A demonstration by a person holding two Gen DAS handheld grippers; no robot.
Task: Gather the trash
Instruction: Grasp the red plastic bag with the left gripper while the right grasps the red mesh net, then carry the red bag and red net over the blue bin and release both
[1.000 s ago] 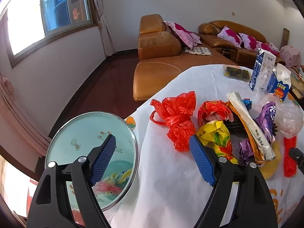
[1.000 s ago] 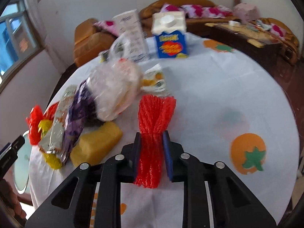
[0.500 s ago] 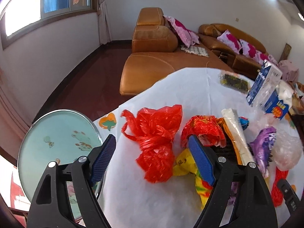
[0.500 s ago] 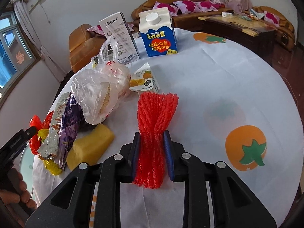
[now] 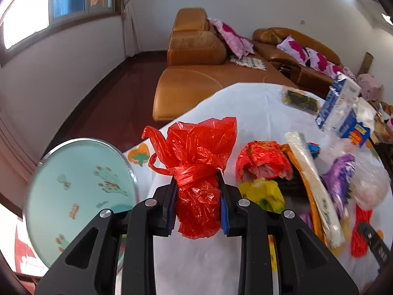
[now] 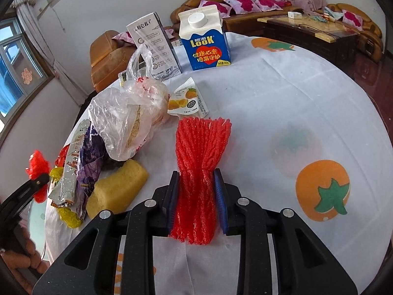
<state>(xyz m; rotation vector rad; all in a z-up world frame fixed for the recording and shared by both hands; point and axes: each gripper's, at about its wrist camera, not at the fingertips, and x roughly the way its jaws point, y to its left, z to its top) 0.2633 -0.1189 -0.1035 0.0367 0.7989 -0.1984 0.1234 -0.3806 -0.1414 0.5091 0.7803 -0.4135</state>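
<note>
Red plastic bag [image 5: 196, 172] squeezed right at its knotted waist, the left gripper [image 5: 197, 204] clamped on it, both blue pads pressed into the crinkled film near the bench [image 5: 245, 103] edge. Over on the other side, the right gripper [image 6: 196, 204] is closed on a red foam net [image 6: 200, 172], pinching its gathered lower part while the top fans out wide on the white cloth.

Around the bag, the pile: a red-and-gold wrapper [image 5: 262, 159] just to its right, a yellow wrapper [image 5: 262, 193] below that, a long cream-and-orange packet [image 5: 312, 186] lying diagonally, a purple wrapper [image 5: 340, 177] beside it. From the right wrist, a yellow sponge [image 6: 118, 189] sits just left of the net, and a clear plastic bag [image 6: 127, 115] behind it holds something pale, contents hard to make out. A small fruit-print sachet [image 6: 188, 99] lies just beyond the net's flared end.

Further back, a blue LOOK carton [image 6: 205, 39] stands upright with its white cap on, a tall grey-and-white carton [image 6: 153, 44] next to it. Off the bench edge, a round glass-topped stool [image 5: 78, 191] sits below on the left.
</note>
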